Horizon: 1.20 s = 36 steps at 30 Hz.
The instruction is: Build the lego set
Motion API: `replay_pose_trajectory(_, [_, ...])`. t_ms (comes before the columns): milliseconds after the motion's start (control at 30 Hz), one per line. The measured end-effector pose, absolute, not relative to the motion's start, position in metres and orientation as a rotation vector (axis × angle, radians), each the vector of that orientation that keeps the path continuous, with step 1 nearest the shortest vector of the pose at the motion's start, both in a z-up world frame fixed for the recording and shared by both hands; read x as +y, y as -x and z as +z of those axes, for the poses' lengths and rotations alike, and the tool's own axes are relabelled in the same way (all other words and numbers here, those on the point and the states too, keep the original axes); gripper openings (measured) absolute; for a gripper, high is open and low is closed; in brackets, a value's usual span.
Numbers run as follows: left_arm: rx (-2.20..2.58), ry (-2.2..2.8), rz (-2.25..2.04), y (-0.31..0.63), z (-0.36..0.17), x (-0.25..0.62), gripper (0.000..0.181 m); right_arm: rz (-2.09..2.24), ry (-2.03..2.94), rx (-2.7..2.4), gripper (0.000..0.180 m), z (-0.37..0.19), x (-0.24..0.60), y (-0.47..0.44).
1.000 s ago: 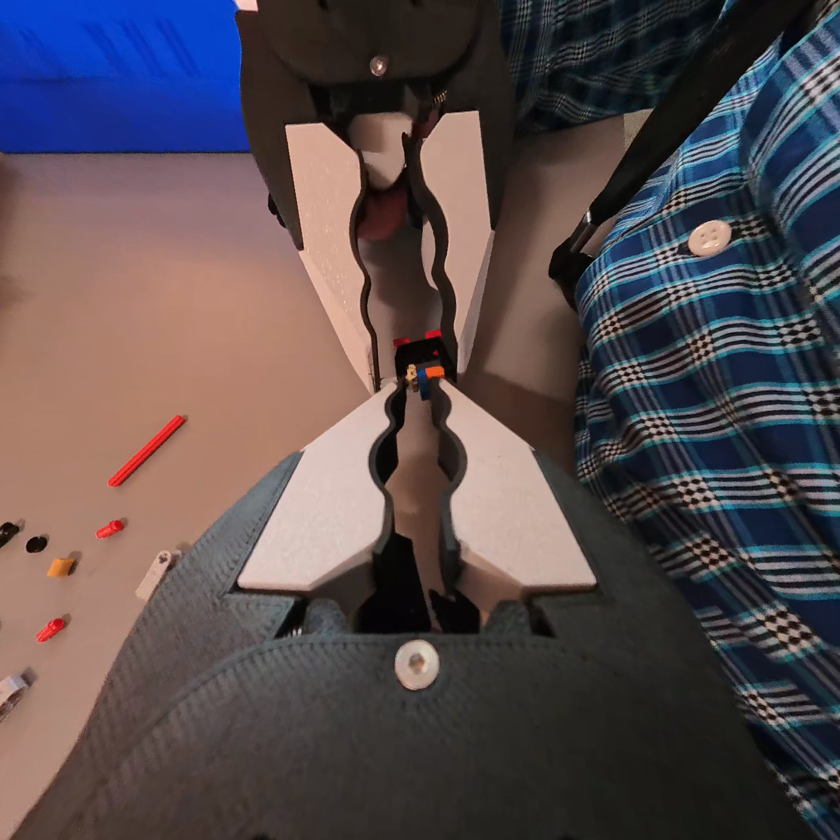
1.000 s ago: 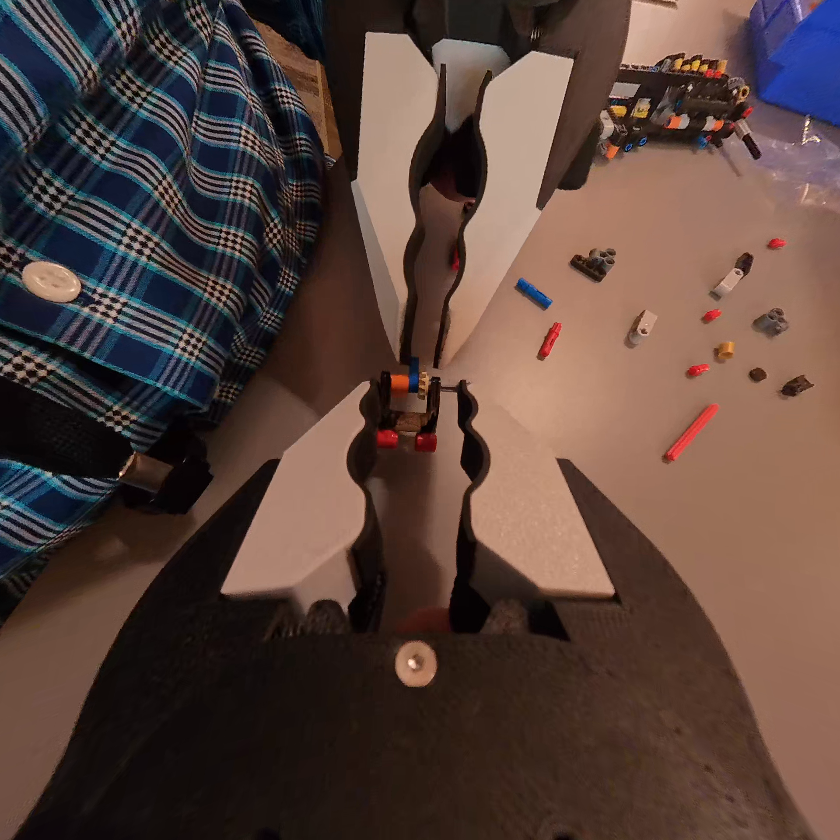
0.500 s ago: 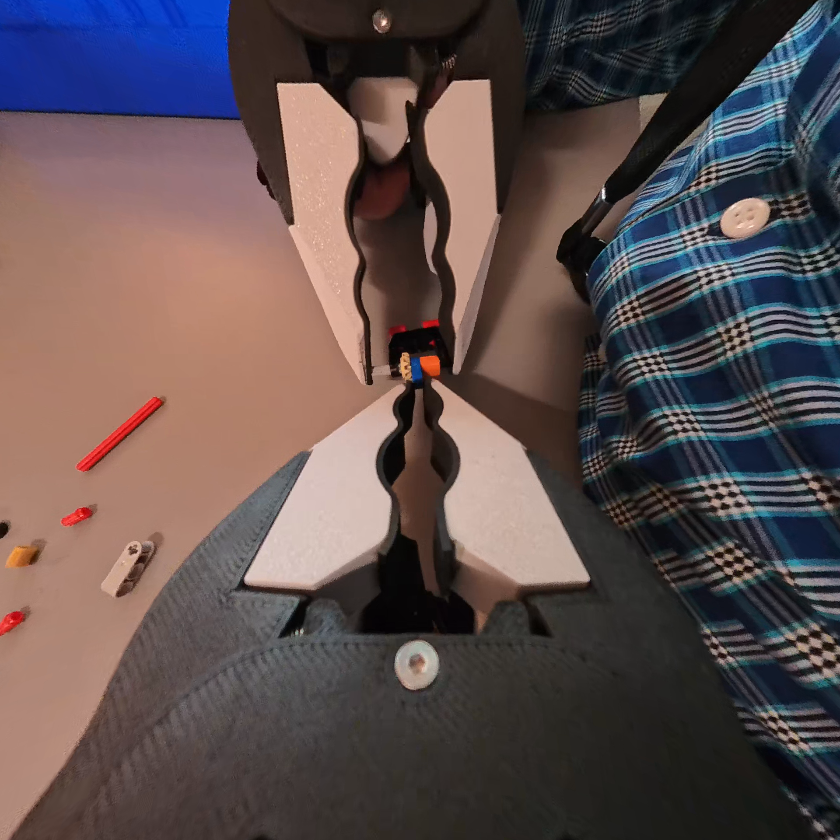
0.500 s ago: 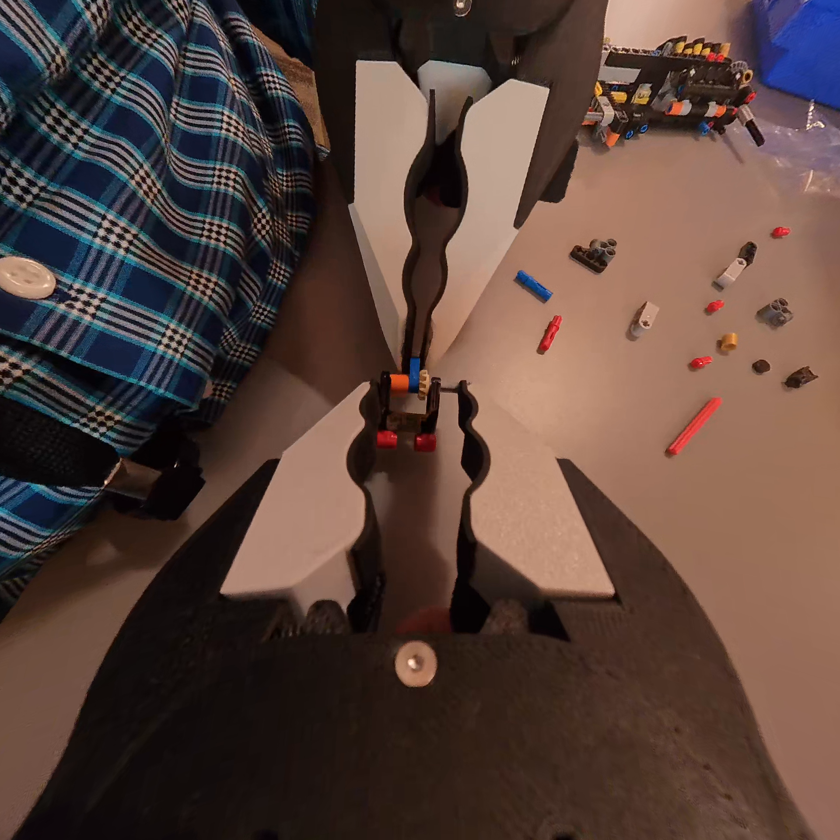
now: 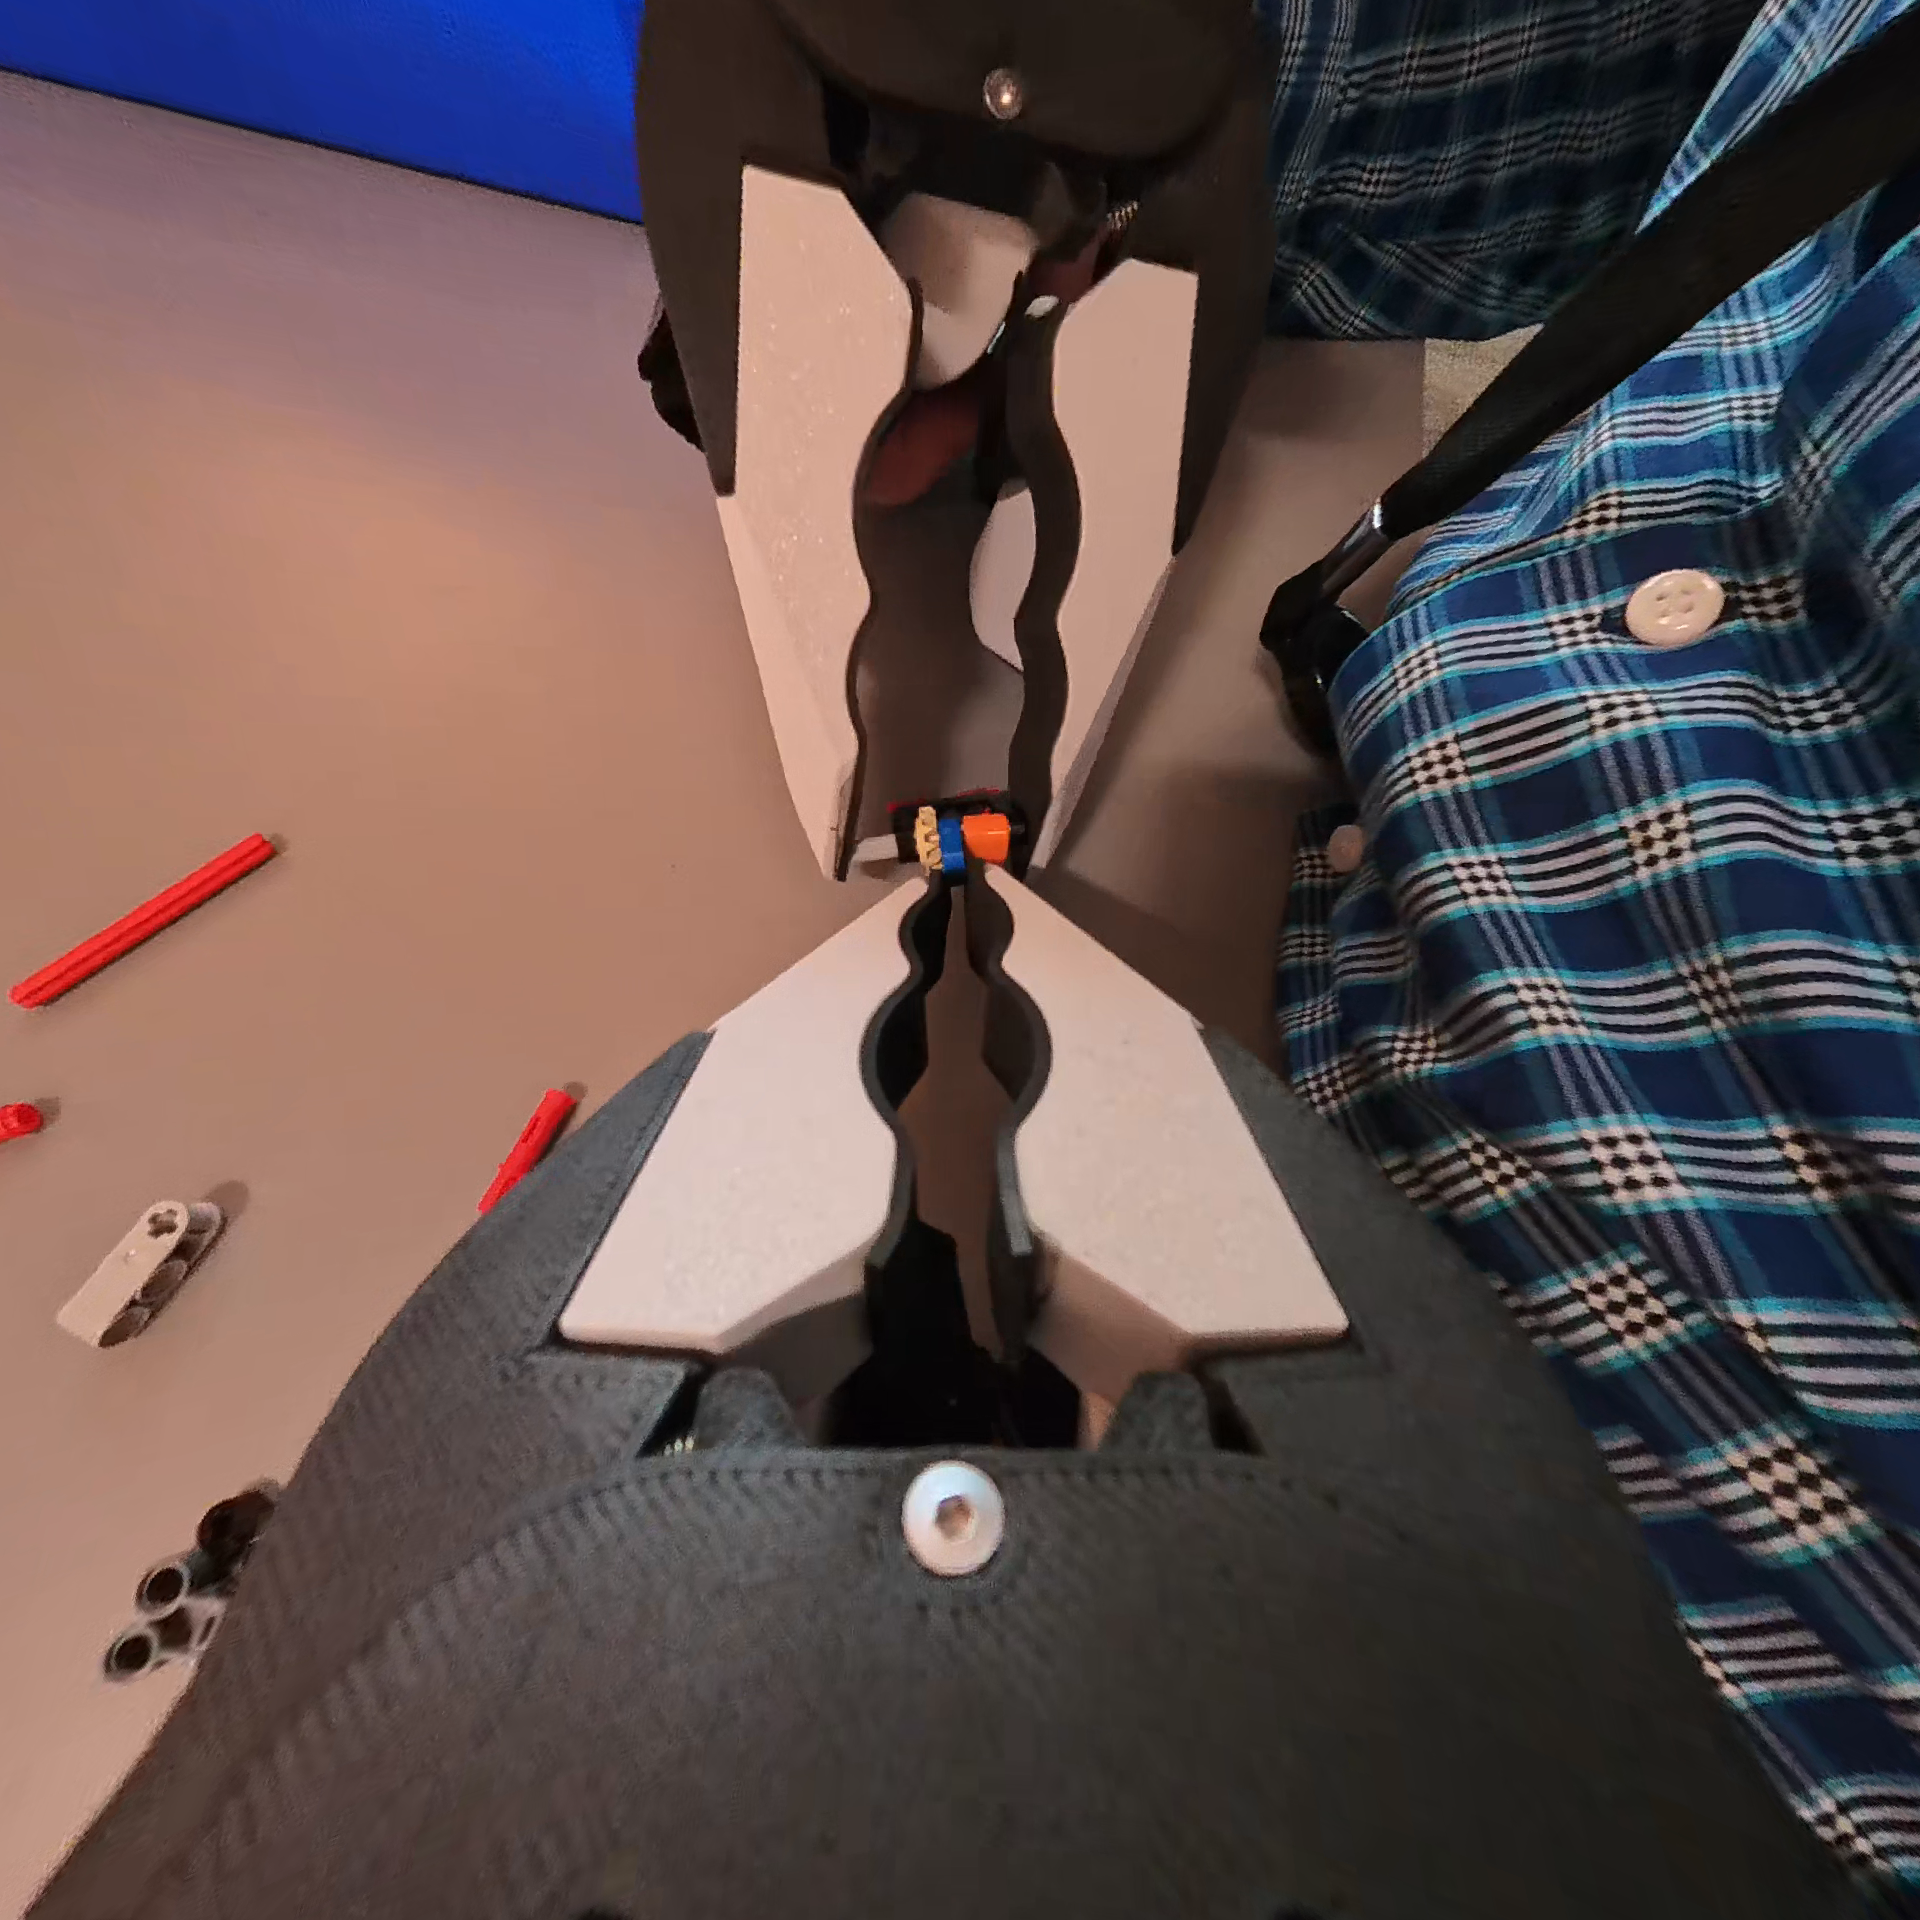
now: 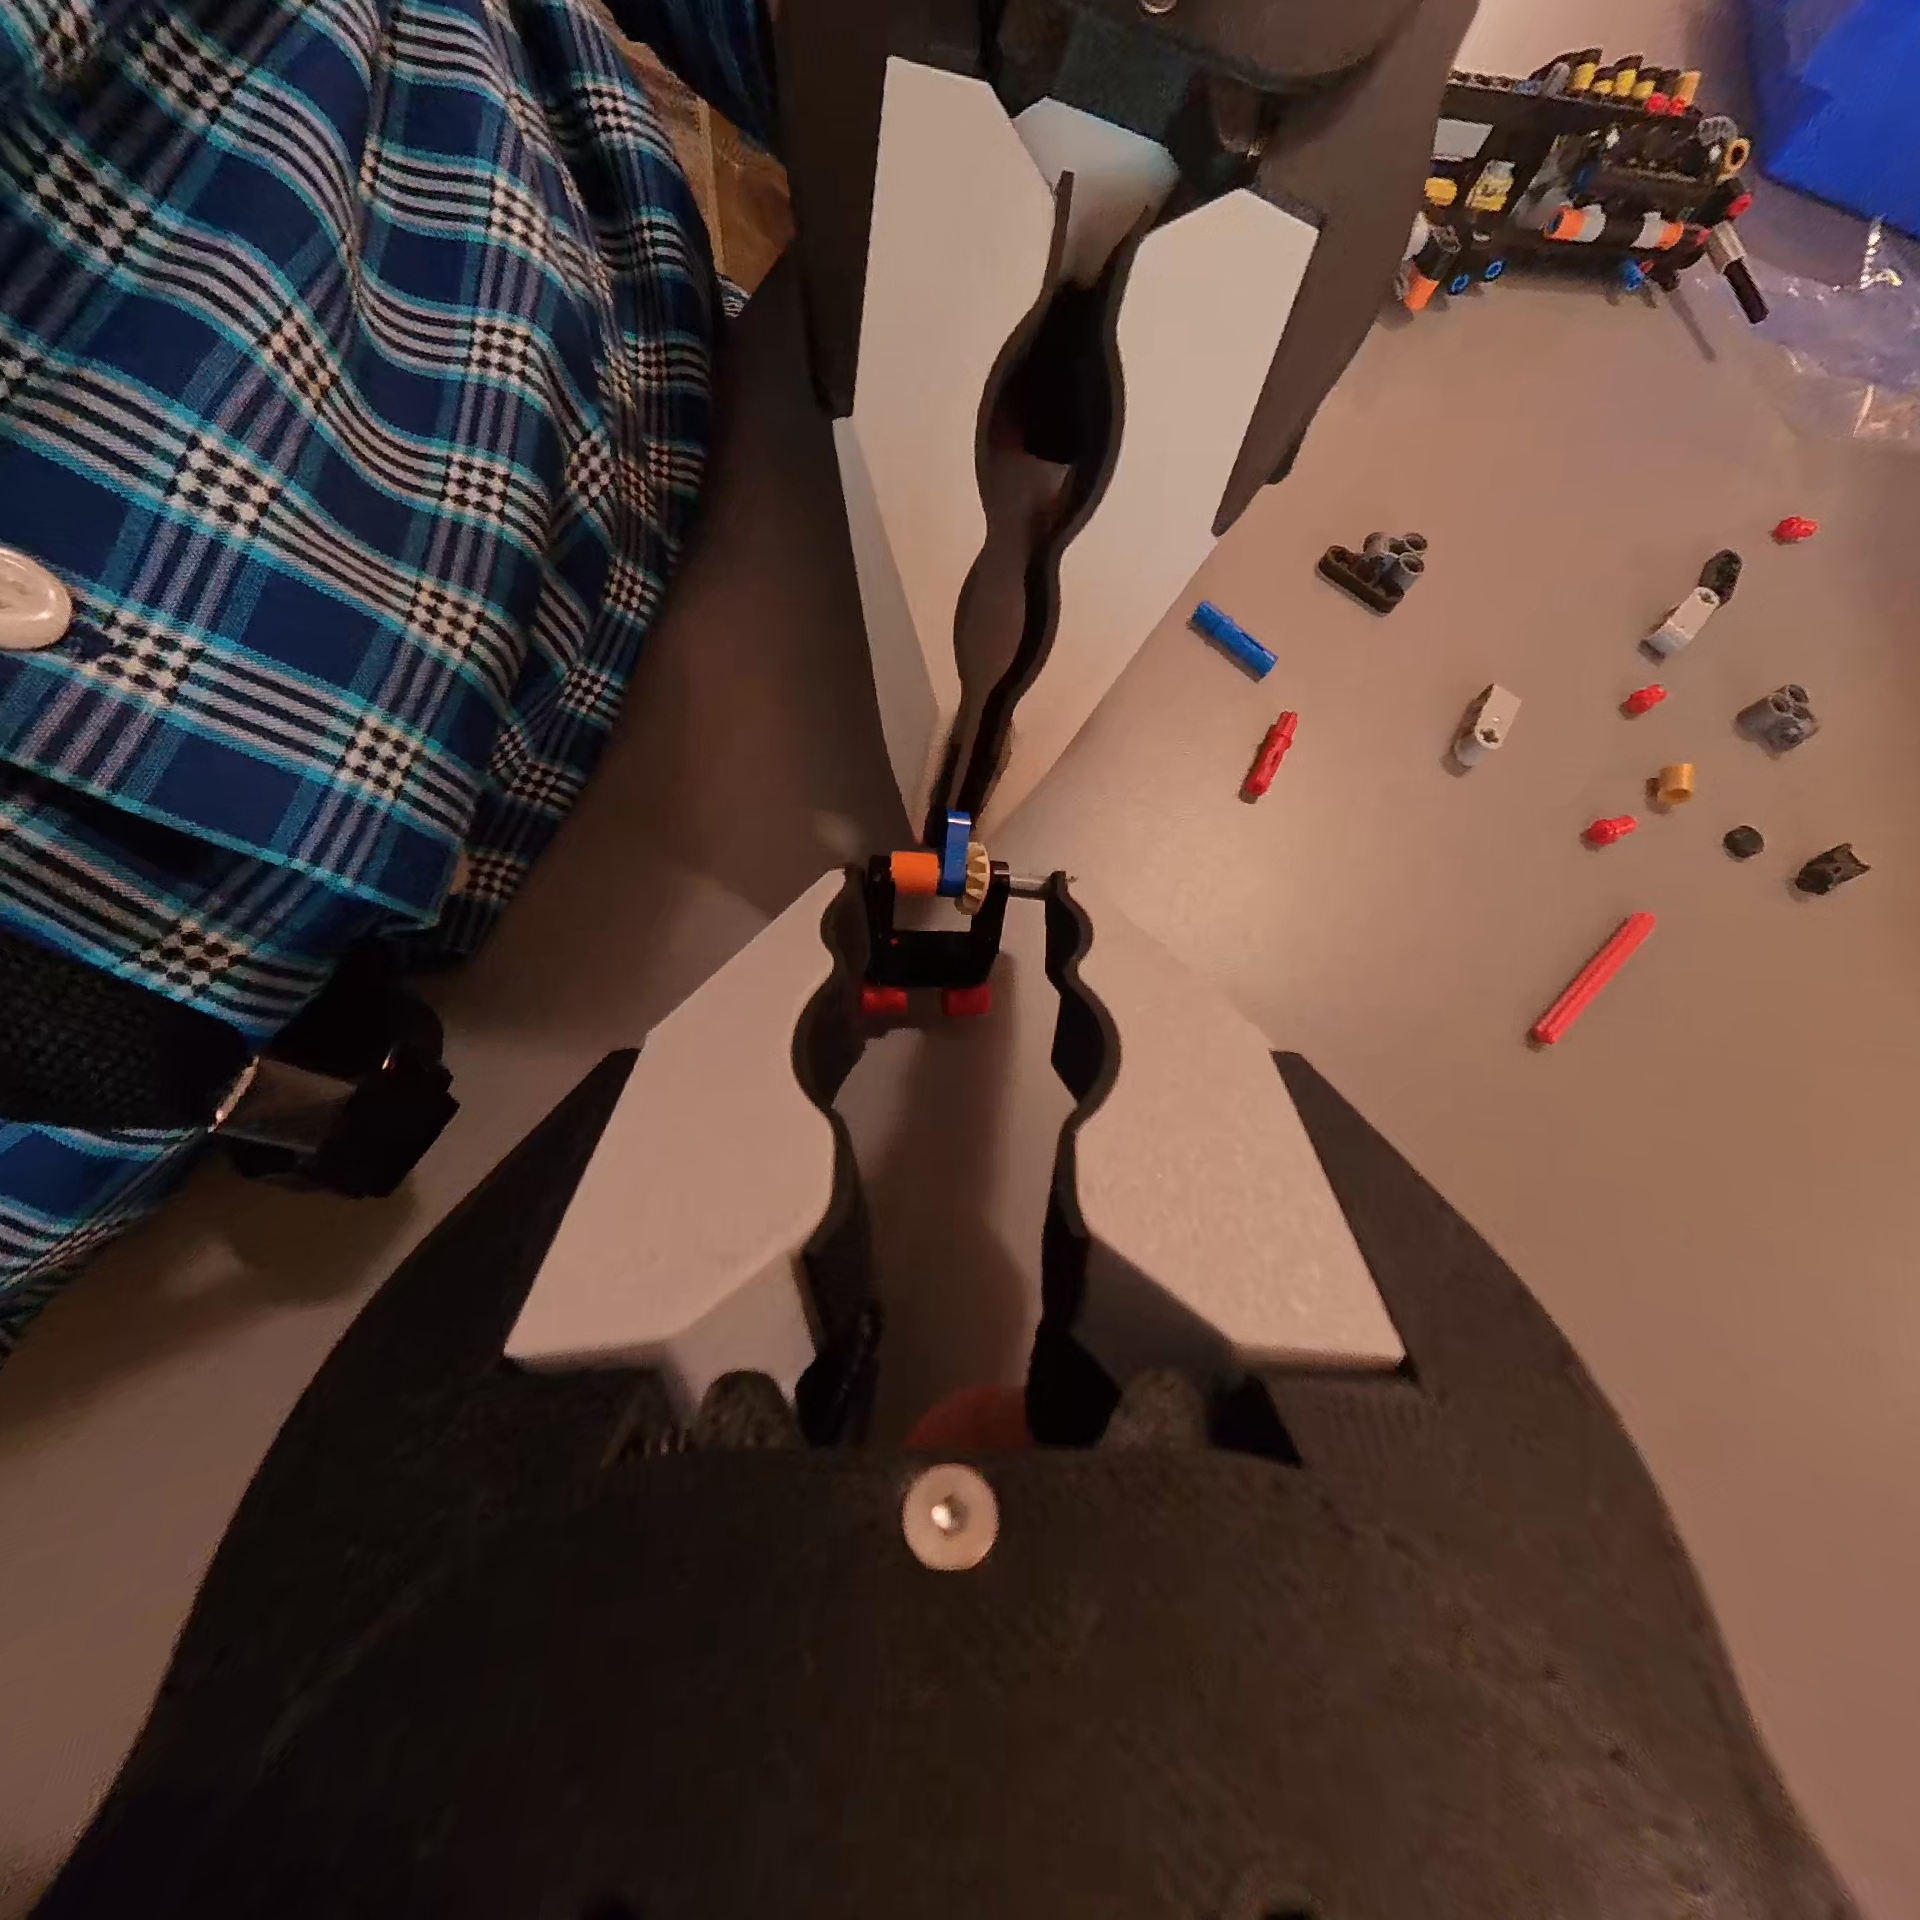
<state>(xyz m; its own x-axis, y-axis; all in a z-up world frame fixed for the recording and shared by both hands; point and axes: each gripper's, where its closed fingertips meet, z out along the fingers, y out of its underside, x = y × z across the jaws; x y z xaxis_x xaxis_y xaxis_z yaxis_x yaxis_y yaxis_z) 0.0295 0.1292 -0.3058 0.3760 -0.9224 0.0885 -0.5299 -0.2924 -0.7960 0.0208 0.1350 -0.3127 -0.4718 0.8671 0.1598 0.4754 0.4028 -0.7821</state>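
Note:
My right gripper (image 6: 951, 899) is shut on a small black U-shaped lego frame (image 6: 930, 951) with two red pins underneath. Its right fingertip (image 6: 1060, 904) presses the end of the frame's grey axle. The axle carries an orange bush (image 6: 914, 871), a thin blue piece (image 6: 956, 836) and a tan gear (image 6: 975, 878). My left gripper (image 5: 956, 896) meets it tip to tip and is shut on the blue piece (image 5: 951, 847). In the right wrist view the left gripper (image 6: 964, 805) comes down from above. Both are held above the table.
Loose parts lie on the beige table: a red axle (image 6: 1590, 977), a blue pin (image 6: 1233, 640), a red pin (image 6: 1270, 753), a grey connector (image 6: 1484, 724) and a grey beam (image 5: 135, 1273). A larger built model (image 6: 1579, 208) stands at the back. A person's plaid shirt (image 5: 1610, 935) is close by. My two grippers' fingertips are within a few centimetres of each other. The grey connector (image 6: 1484, 724) lies around 12 cm away from my right fingertips. My left wrist view (image 5: 147, 1241) looks at it from another angle.
My left gripper's fingers have narrowed from slightly apart to pinching the blue piece. Both grippers have tilted, and the blue piece now sticks up above the axle.

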Motion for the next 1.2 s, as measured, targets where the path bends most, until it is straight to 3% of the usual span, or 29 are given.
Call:
replay_pose_trajectory(33, [1.254,1.958,-0.725,-0.0295,-0.3068,0.1289,0.001,0.906,1.137,-2.110,0.030,-0.3137,0.1346,-0.0211])
replay_pose_trajectory(1200, [1.114,2.055,-0.768,-0.0291,-0.3094,0.1317,0.001,0.796,1.186,-2.066,0.033,-0.3204,0.1377,-0.0168])
